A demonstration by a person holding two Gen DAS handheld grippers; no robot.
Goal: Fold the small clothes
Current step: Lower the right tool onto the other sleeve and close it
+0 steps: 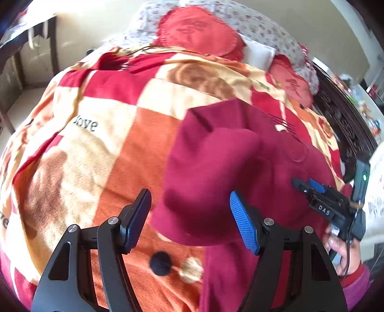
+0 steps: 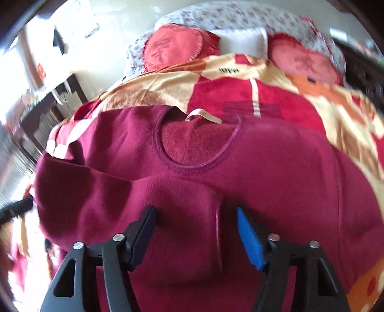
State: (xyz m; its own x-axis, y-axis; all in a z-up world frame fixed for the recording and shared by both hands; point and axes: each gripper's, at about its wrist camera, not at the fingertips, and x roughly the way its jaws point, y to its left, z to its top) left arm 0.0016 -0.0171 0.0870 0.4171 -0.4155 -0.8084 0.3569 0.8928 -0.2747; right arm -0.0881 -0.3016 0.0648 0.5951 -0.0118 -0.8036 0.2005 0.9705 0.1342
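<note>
While both spread: one maroon top [image 2: 264, 168], two grippers [image 1: 189, 216] [image 2: 195, 230] (neither gripping), two red cushions [image 2: 177, 48].

Both the left gripper [image 1: 189, 216] and the right gripper [image 2: 195, 230] angle downward, fingers [image 1: 244, 223] parted.

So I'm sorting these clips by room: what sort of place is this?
Most likely a bedroom. A maroon top lies spread on a bed under a patchwork fleece blanket, with red round cushions and a floral pillow at its head.
</note>
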